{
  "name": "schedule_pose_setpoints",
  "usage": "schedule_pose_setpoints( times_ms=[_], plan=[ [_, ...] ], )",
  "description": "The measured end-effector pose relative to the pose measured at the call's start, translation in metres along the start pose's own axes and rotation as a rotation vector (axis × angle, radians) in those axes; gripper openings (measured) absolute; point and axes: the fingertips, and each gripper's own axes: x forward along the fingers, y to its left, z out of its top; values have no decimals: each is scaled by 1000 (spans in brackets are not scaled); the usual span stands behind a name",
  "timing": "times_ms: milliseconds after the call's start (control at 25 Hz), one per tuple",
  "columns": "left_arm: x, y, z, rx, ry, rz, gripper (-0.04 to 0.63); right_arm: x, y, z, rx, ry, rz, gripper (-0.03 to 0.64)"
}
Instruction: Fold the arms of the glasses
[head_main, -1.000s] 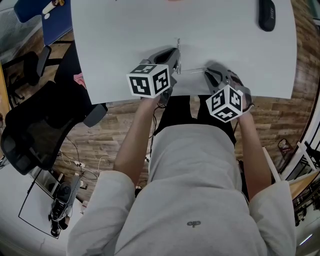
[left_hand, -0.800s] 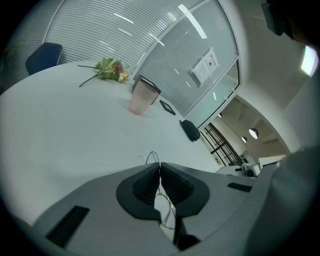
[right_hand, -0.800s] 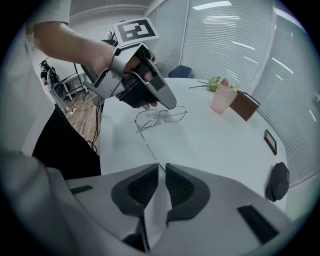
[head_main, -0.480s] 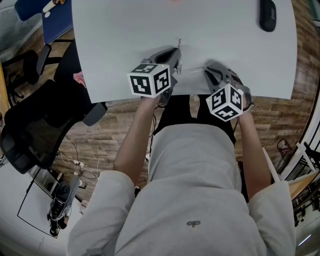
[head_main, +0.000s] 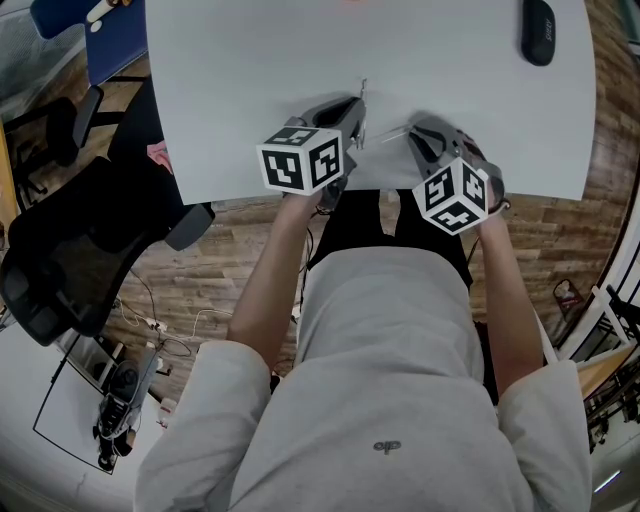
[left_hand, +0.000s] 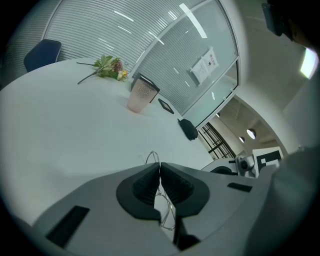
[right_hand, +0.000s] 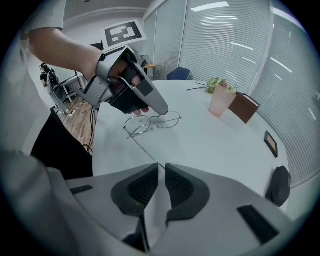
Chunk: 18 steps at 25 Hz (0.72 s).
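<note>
Thin wire-framed glasses (head_main: 363, 118) (right_hand: 152, 121) rest on the white table (head_main: 230, 90) near its front edge. My left gripper (head_main: 350, 115) (left_hand: 160, 165) is shut on the frame, and a lens rim (left_hand: 152, 157) pokes out past its tips. In the right gripper view it (right_hand: 163, 113) pins the front of the frame. One arm of the glasses (right_hand: 145, 150) stretches out straight toward my right gripper (head_main: 414, 136) (right_hand: 161, 167). Its end runs between those jaws, which are closed to a narrow slit on it.
A black case (head_main: 537, 28) (right_hand: 277, 185) lies at the far right of the table. A pink cup (right_hand: 221, 102) (left_hand: 141, 96), a brown box (right_hand: 245, 107) and a sprig of flowers (left_hand: 107, 65) stand farther off. A black office chair (head_main: 70, 260) is left of the table.
My right gripper has shifted a little away from the table's front edge, and the arm's end went with it. The left gripper and the frame stayed put.
</note>
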Motion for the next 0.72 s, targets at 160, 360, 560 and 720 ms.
schedule_pose_setpoints(
  times_ms=[160,360,560,720],
  plan=[
    [0,1,0,-3,0,-5,25,4,-4,5,-8,0,-5,51],
    [-1,2,-1,-2,4,-7,25,8,-8,14,3,-14,-4,49],
    [-1,2,-1,-4,3,-9,25,11,-12,25,38,-38,2,48],
    [-1,1,-1,-5,1,-11,25,15,-14,32,61,-48,10,48]
  ],
)
